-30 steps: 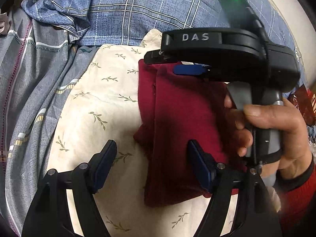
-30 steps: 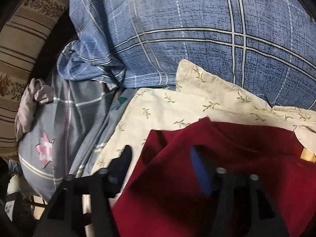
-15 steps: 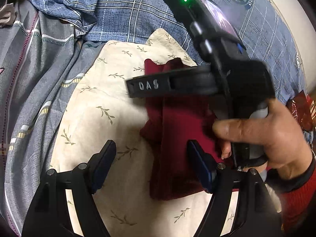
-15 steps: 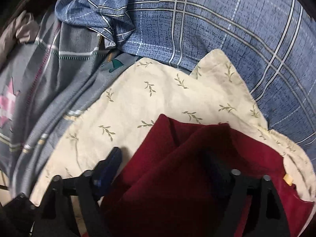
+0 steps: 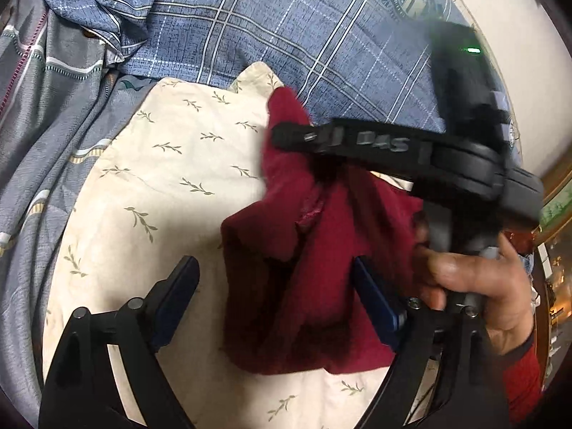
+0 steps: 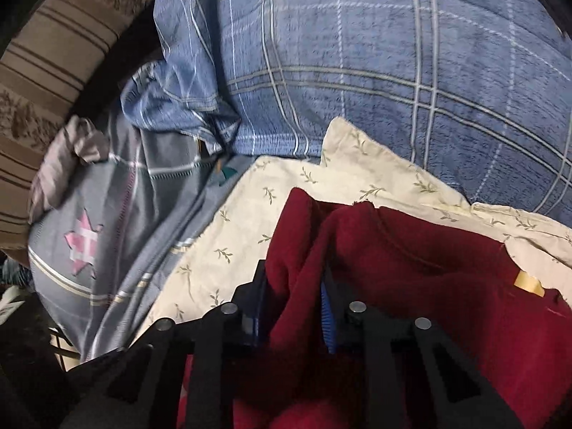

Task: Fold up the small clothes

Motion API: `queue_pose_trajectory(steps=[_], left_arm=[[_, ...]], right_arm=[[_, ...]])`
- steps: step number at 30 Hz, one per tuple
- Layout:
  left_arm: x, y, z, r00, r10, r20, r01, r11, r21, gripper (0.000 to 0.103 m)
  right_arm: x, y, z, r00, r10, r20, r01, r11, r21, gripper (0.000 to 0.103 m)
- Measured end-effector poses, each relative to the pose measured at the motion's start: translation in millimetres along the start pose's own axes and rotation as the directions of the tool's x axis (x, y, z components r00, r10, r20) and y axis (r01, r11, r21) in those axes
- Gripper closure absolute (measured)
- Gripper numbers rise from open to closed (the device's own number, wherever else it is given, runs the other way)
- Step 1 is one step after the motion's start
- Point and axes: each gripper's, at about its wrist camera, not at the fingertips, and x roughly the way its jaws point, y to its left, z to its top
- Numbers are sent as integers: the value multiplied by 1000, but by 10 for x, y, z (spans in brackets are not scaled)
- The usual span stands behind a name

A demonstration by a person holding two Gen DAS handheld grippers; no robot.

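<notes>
Right tongs [image 6: 293, 307] closing, blue pads pinching a raised fold of the dark red garment [image 6: 411, 268]. Seen from the left wrist: same tongs [image 5: 321, 143] reaching in from the right, gripped by a hand [image 5: 475, 279] with a red sleeve [image 5: 522, 382], lifting the red cloth [image 5: 304, 268] into a peak off the cream leaf-print sheet [image 5: 161, 186]. Rest of the garment sagging below, lower edge lying on that sheet. Left tongs [image 5: 275, 296] widening, released, pads clear of the cloth, though the red fabric hangs between them. Blue plaid bedding [image 5: 286, 35] behind, grey striped bedding [image 5: 43, 125] off to the left. Small yellow tag [image 6: 528, 281] showing at the garment's right edge.
</notes>
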Motion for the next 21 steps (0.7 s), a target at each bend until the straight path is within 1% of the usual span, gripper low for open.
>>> queue_pose_trajectory(steps=[3, 6, 9, 13, 15, 18, 21], left_arm=[[70, -8, 27, 1000, 12, -3, -12, 1000, -4, 16], [77, -48, 32, 1000, 13, 6, -13, 1000, 14, 16], [17, -124, 28, 999, 14, 46, -17, 998, 57, 16], [-109, -160, 57, 993, -50, 109, 42, 997, 72, 16], [-100, -157, 69, 993, -55, 102, 47, 996, 79, 15], [15, -131, 71, 998, -15, 68, 10, 997, 75, 15], [97, -130, 52, 998, -15, 53, 12, 998, 68, 15]], right_arm=[[-94, -47, -5, 1000, 25, 15, -26, 1000, 16, 80], [-176, -101, -37, 999, 38, 29, -39, 999, 29, 81], [-236, -168, -58, 997, 61, 38, -63, 996, 56, 81], [-286, -202, -81, 997, 70, 45, -72, 995, 64, 81], [-314, -223, -86, 996, 74, 47, -77, 995, 68, 81], [-353, -255, -97, 995, 86, 53, -90, 993, 80, 81], [-360, -274, -124, 995, 84, 49, -88, 993, 83, 81]])
